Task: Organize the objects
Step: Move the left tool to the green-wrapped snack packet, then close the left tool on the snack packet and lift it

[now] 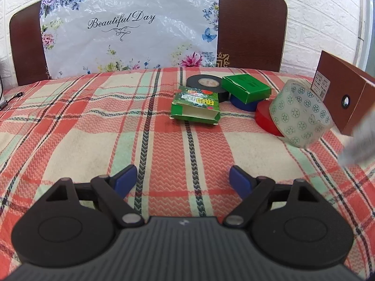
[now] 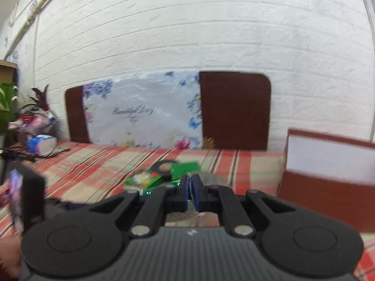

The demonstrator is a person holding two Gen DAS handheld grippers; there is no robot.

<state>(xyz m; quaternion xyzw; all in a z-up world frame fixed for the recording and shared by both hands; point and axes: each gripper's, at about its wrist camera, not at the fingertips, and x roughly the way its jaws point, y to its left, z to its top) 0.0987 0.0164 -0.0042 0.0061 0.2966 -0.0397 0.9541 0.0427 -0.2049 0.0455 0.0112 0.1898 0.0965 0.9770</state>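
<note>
A clear tape roll (image 1: 302, 114) with green flower prints hangs tilted over a red tape roll (image 1: 264, 119). My right gripper (image 2: 192, 187) is shut on its thin wall, which shows between the blue pads; in the left wrist view that gripper is a grey blur (image 1: 358, 140). A black tape roll (image 1: 206, 84), an open green box (image 1: 195, 107) and a second green box (image 1: 246, 89) resting on a blue roll (image 1: 243, 104) lie grouped on the plaid cloth (image 1: 93, 126). My left gripper (image 1: 182, 178) stands open over bare cloth, short of the group.
A brown cardboard box (image 1: 344, 98) stands at the right, close behind the clear roll, and looms at the right (image 2: 328, 182). A headboard with a floral plastic sheet (image 1: 131, 28) backs the bed. A cable (image 1: 9, 98) lies far left. Plants and bags (image 2: 35, 128) sit at the left.
</note>
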